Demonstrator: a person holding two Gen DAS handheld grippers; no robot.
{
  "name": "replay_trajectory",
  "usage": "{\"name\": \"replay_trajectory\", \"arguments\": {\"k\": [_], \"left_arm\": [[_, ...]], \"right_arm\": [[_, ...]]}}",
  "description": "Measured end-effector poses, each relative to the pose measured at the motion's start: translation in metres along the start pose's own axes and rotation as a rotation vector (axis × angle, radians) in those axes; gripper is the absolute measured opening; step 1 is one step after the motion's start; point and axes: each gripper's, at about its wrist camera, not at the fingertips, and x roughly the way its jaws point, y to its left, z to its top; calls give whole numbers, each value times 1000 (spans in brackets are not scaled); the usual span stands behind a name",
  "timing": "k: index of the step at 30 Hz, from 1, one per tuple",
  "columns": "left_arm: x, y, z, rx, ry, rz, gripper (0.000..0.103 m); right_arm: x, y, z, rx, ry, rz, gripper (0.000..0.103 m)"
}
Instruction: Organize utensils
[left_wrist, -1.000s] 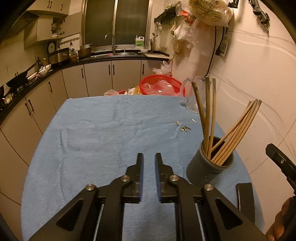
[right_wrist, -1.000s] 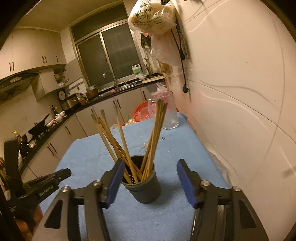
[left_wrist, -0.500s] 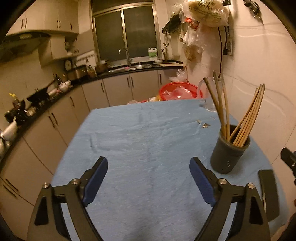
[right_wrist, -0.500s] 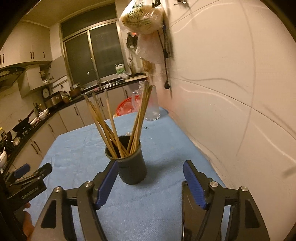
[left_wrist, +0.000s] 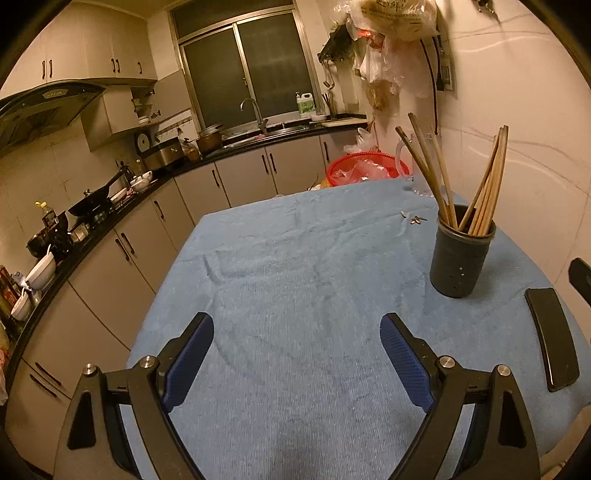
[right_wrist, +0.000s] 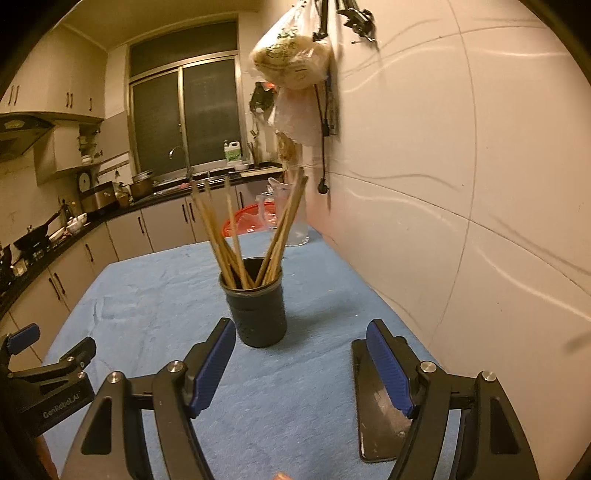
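- While the dark utensil holder (left_wrist: 460, 258) stands upright on the blue cloth (left_wrist: 295, 295) near the wall, nothing is gripped by either tool
- The left gripper (left_wrist: 297, 354) is seen low over the cloth, its blue-padded fingers (left_wrist: 186, 360) spread wide, and only bare cloth is framed between them
- Its jaws have just been opening, and the wide gap is clearly shown in the left wrist view
- The right gripper (right_wrist: 301, 363) is pointed at the holder (right_wrist: 257, 306), its fingers (right_wrist: 216, 363) held well apart, with the holder seen just beyond the tips and untouched
- Its jaws have just been opening too, and no thing is caught between the pads
- The wooden chopsticks (left_wrist: 476, 184) are gathered inside the holder, fanned into two bunches, one leaning left and one leaning right
- From the right wrist view the same chopsticks (right_wrist: 251, 229) are shown splayed in a V above the rim
- A dark flat phone (left_wrist: 552, 338) is laid on the cloth beside the holder, toward the wall, and it is partly covered by the right finger in the right wrist view (right_wrist: 376, 417)
- A few small scraps (left_wrist: 415, 219) are spotted on the cloth left of the holder
- Beyond the table's far edge a red basket (left_wrist: 369, 170) is glimpsed, and a clear jug (right_wrist: 291, 221) is set at the far corner by the wall
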Motion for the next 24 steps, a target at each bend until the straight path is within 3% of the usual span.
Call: {"name": "replay_trajectory", "arguments": {"k": [24], "left_arm": [[8, 5, -17, -10, 36, -12, 92]], "right_arm": [[5, 19, -4, -58, 15, -8, 76]]}}
